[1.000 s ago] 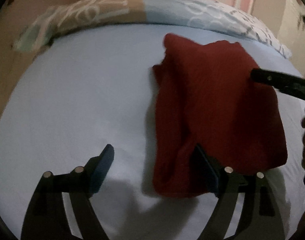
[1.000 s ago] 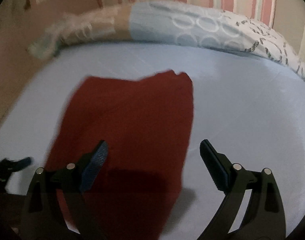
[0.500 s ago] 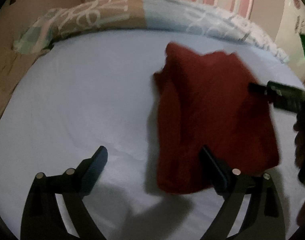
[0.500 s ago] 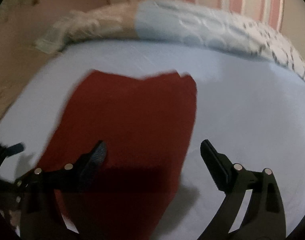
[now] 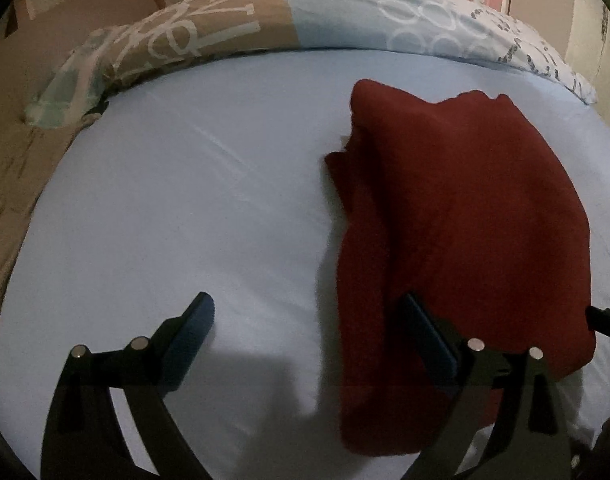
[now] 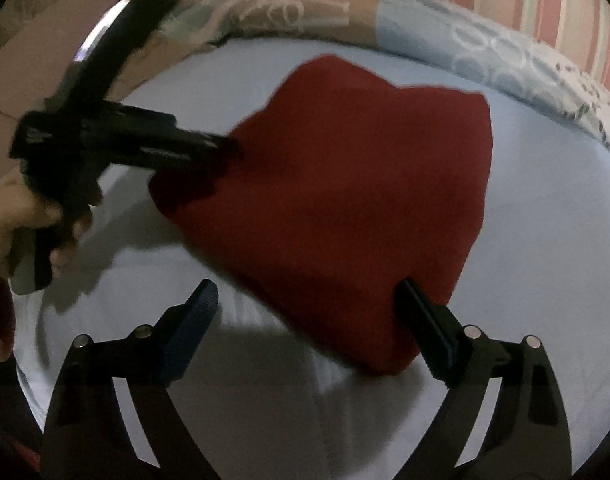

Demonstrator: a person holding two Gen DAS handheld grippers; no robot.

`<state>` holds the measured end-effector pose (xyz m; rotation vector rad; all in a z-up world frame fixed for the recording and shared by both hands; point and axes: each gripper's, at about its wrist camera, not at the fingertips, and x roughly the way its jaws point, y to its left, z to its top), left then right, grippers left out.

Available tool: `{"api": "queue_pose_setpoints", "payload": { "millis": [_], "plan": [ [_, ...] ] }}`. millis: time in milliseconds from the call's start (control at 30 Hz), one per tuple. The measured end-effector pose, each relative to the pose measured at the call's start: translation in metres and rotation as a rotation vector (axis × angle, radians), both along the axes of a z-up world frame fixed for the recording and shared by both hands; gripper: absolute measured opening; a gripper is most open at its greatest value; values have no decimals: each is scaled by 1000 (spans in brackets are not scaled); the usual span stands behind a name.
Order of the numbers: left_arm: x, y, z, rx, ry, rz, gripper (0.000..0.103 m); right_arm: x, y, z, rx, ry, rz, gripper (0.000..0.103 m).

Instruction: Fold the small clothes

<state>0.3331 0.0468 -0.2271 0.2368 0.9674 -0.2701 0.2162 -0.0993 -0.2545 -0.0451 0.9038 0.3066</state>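
The right hand-held gripper (image 6: 307,320) has swung leftward; both it and the left hand-held gripper (image 5: 309,332) gape wide, empty, over the red garment (image 5: 457,232) on the bed (image 5: 165,200).

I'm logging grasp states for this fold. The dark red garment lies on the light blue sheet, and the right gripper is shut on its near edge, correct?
Not quite. The right gripper is open, its jaws spread wide with nothing between them, as the right wrist view shows. The dark red garment does lie on the light blue sheet.
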Motion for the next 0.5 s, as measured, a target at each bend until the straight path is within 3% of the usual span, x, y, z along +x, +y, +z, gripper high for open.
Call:
{"api": "queue_pose_setpoints", "payload": {
  "millis": [267, 367, 500],
  "plan": [
    [2, 13, -4, -49, 24, 19, 100, 2, -1, -7, -10, 8, 8, 92],
    [-5, 10, 5, -54, 19, 6, 99, -2, -6, 5, 25, -30, -8, 97],
    [-18, 17, 22, -133, 43, 5, 99, -16, -20, 32, 49, -106, -83, 100]
  ]
}}
